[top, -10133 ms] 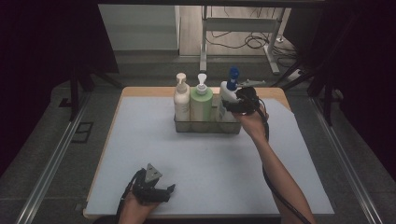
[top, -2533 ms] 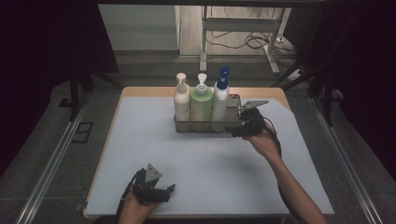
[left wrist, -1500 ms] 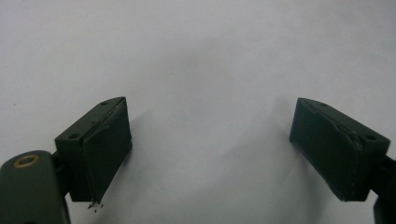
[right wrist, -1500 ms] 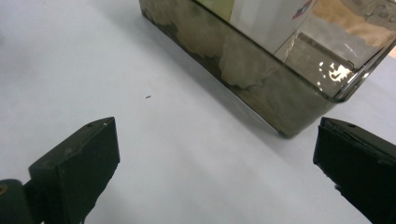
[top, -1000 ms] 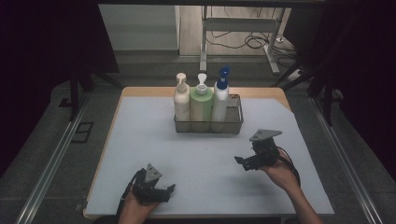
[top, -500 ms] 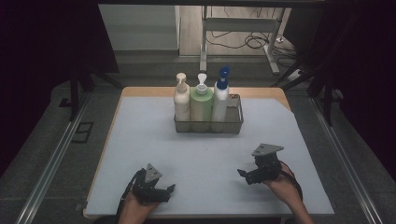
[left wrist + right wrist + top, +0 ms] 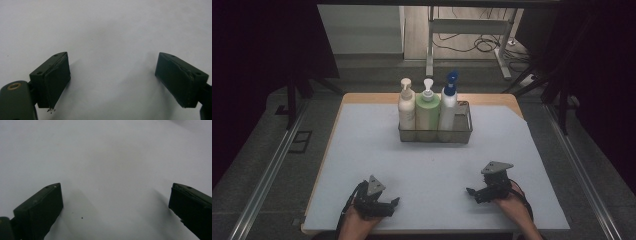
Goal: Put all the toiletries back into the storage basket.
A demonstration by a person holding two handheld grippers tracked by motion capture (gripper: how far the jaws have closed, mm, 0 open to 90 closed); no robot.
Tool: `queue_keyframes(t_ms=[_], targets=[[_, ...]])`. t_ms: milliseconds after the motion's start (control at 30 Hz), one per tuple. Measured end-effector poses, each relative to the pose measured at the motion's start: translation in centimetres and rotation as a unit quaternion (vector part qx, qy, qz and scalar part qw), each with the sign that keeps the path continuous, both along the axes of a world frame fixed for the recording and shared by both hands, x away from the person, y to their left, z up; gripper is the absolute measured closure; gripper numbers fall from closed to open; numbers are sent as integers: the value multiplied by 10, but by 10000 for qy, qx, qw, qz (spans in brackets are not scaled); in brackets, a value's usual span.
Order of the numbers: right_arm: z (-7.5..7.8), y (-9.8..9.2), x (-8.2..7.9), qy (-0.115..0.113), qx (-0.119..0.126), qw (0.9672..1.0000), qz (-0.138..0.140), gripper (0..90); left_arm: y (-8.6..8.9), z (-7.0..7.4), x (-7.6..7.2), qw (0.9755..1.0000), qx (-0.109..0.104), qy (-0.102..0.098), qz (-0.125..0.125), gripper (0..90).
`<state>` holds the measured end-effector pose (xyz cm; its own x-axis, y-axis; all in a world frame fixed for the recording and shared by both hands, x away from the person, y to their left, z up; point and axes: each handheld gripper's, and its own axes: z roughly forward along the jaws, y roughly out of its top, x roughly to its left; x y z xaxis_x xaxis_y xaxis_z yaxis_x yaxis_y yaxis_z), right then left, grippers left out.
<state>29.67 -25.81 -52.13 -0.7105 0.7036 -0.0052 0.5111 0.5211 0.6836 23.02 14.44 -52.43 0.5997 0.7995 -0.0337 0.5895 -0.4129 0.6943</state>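
A wire basket (image 7: 462,135) stands at the far middle of the table and holds three pump bottles: a cream one (image 7: 406,106), a green one (image 7: 427,107) and a white one with a blue pump (image 7: 448,102). My left gripper (image 7: 393,203) rests on the white mat near the front edge, left of centre, and stands open with nothing between its jaws (image 7: 112,77). My right gripper (image 7: 472,192) rests low on the mat at the front right, also open and empty (image 7: 115,202). Both gripper views look down on bare white mat.
The white mat (image 7: 432,165) covers a wooden table (image 7: 372,98) whose far edge shows behind the basket. Metal rails (image 7: 267,175) run along both sides of the table. A stand and cables (image 7: 482,45) lie on the floor beyond.
My right gripper let go of the blue-pump bottle in the basket, then drew back toward the front right of the mat and settled low there. The left gripper has stayed put.
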Motion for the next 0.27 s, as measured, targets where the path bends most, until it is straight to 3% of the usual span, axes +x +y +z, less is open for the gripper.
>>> queue_keyframes(t_ms=[267], targets=[[-2, -1, -1, -26, 58, 10000, -49, 0, 0, 0, 0, 10000, 5, 10, 3, 124]])
